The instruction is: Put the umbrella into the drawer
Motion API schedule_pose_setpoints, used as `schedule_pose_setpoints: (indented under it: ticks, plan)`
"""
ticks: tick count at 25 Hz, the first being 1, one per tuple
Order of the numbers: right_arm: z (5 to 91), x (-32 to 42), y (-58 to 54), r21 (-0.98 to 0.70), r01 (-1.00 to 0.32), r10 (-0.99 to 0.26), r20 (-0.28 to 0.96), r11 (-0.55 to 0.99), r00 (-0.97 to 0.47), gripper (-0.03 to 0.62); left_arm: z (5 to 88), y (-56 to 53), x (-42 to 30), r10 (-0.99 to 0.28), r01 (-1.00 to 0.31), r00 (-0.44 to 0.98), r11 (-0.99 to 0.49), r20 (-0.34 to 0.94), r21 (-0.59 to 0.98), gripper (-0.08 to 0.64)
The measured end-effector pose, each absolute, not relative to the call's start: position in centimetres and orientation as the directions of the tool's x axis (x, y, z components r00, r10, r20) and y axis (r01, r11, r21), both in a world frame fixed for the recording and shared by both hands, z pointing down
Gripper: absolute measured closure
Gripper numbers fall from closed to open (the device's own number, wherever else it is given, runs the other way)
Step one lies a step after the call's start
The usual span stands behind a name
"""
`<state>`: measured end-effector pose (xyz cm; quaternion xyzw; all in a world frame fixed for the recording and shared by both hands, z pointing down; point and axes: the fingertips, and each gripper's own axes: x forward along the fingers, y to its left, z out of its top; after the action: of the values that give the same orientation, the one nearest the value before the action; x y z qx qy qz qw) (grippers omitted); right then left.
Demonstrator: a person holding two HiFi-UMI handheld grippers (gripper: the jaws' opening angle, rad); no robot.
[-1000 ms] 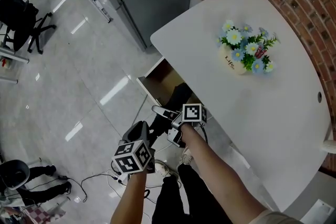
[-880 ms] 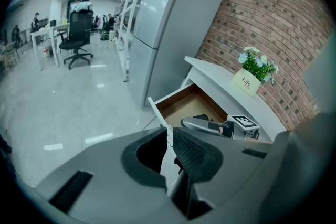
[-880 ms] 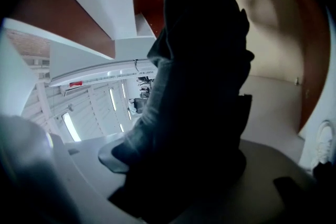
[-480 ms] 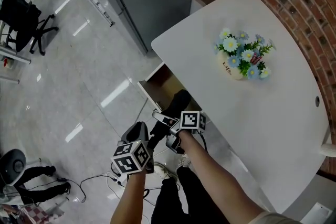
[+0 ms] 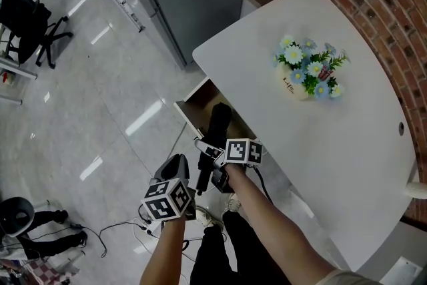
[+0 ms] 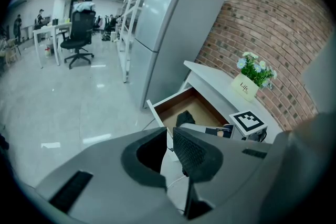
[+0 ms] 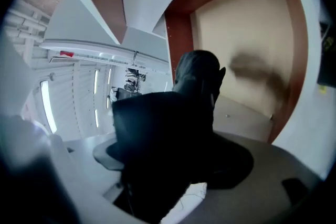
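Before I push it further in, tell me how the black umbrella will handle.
The umbrella is folded into a roll of soft-looking fabric, so it will probably give slightly, not feel rigid. It leans with one end in the drawer, so a push may slide or tip it in. Its rounded shape could let it roll.
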<state>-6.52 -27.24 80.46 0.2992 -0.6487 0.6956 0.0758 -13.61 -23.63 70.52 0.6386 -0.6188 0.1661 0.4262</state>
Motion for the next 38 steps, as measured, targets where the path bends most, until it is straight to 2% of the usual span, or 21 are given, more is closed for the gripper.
schedule_pose_setpoints:
  ticks: [6, 11, 19, 24, 38]
  plan:
    - [80.4, -6.0, -27.1, -0.837, -0.53, -0.311, 0.544, -0.136, -0.779, 0.195, 70.5, -23.4, -13.5, -0.651, -0.929, 0.188, 0.125, 0.736, 0.348, 0.52]
    - [79.5, -5.3, -27.5, -0.81, -0.584, -0.331, 0.565, -0.049, -0.756, 0.195, 70.6, -23.3, -13.5, -0.658, -0.927, 0.19, 0.125, 0.729, 0.354, 0.52]
    - [78.8, -4.1, -27.3, -0.778, -0.627, -0.353, 0.599, -0.043, -0.719, 0.195, 69.6, -22.7, -14.0, -0.665, -0.927, 0.193, 0.116, 0.721, 0.356, 0.52]
    - [77.5, -4.0, -27.2, -0.706, -0.705, -0.374, 0.637, 0.067, -0.674, 0.196, 69.2, -21.7, -14.1, -0.666, -0.925, 0.206, 0.106, 0.717, 0.364, 0.52]
    - [73.2, -4.5, -24.0, -0.671, -0.731, -0.389, 0.644, 0.127, -0.659, 0.196, 66.7, -18.2, -14.7, -0.673, -0.922, 0.227, 0.086, 0.704, 0.379, 0.52]
